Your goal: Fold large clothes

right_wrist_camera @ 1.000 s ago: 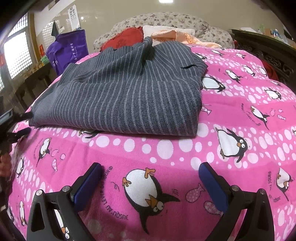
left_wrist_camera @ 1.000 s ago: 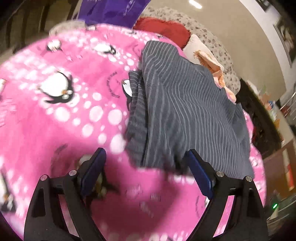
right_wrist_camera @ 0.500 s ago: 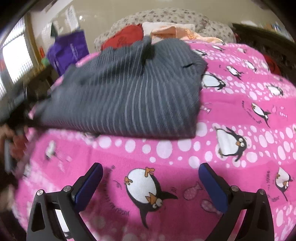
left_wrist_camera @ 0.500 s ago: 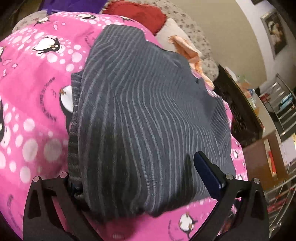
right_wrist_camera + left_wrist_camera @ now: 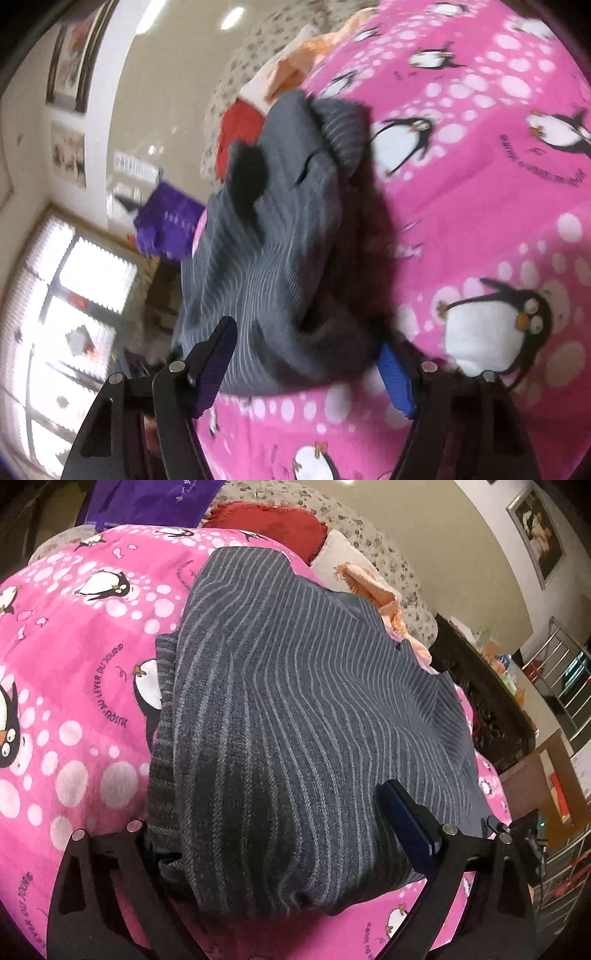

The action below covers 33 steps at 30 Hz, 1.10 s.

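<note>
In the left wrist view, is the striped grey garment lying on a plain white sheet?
No. The striped grey garment lies on a pink penguin-print blanket with white dots.

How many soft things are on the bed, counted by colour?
Grey striped sweater: 1
Pink penguin blanket: 1
Red cushion: 1
Orange cloth: 1
White pillow: 1
Total: 5
</note>
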### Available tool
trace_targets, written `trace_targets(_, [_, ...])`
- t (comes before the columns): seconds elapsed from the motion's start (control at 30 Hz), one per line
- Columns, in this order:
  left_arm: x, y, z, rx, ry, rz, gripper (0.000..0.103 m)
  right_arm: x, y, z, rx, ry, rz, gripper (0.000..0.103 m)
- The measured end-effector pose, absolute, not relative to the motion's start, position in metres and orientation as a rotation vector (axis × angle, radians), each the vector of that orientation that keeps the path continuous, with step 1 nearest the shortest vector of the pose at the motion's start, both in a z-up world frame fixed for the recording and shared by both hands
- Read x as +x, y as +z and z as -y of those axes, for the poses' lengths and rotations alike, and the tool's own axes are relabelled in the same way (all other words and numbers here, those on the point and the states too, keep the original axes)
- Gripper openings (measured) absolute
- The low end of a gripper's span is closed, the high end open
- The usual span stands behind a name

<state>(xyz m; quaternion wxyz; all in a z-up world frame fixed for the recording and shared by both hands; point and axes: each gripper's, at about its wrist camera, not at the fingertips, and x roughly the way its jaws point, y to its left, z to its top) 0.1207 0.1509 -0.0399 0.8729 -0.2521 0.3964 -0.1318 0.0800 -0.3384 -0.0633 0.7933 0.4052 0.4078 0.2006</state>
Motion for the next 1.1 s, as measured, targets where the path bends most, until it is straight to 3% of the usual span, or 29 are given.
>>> trace_targets(0.07, [0.119,-0.041,-0.151,-0.522,-0.280,-0.816,0.098,0.075,-0.066,0.350,0.906,0.339,-0.897,0.053])
trace_targets(0.23, [0.117,-0.041,-0.149,-0.507,-0.277,-0.810,0.099,0.076,-0.064,0.346,0.899,0.350,-0.911,0.057])
trace_targets(0.33, [0.119,-0.040,-0.149,-0.508,-0.272,-0.816,0.098,0.095,-0.060,0.342,0.860,0.424,-0.897,0.053])
trace_targets(0.37, [0.122,-0.038,-0.148,-0.514,-0.259,-0.819,0.091,0.101,-0.058,0.342,0.877,0.465,-0.874,0.039])
trace_targets(0.4, [0.123,-0.037,-0.149,-0.524,-0.235,-0.822,0.085,0.105,-0.058,0.340,0.880,0.482,-0.870,0.033])
trace_targets(0.47, [0.121,-0.038,-0.161,-0.600,-0.190,-0.829,0.057,0.110,-0.056,0.333,0.798,0.481,-0.890,0.027])
trace_targets(0.53, [0.117,-0.037,-0.168,-0.672,-0.222,-0.840,0.037,0.108,-0.052,0.329,0.741,0.483,-0.908,0.022])
trace_targets(0.63, [0.108,-0.025,-0.162,-0.628,-0.262,-0.851,0.027,0.094,-0.034,0.331,0.735,0.540,-0.880,0.017])
trace_targets(0.93, [0.015,-0.010,-0.144,-0.597,-0.396,-0.959,0.027,0.006,-0.013,0.364,0.842,0.598,-0.905,0.017])
trace_targets(1.0, [-0.003,-0.017,-0.137,-0.548,-0.395,-0.989,0.039,-0.015,-0.026,0.369,0.876,0.578,-0.951,0.019])
trace_targets(1.07, [-0.008,-0.025,-0.139,-0.515,-0.351,-1.001,0.061,-0.029,-0.043,0.380,0.889,0.506,-1.009,0.023])
trace_targets(1.1, [-0.009,-0.027,-0.143,-0.527,-0.339,-0.992,0.064,-0.036,-0.048,0.389,0.905,0.455,-1.016,0.023])
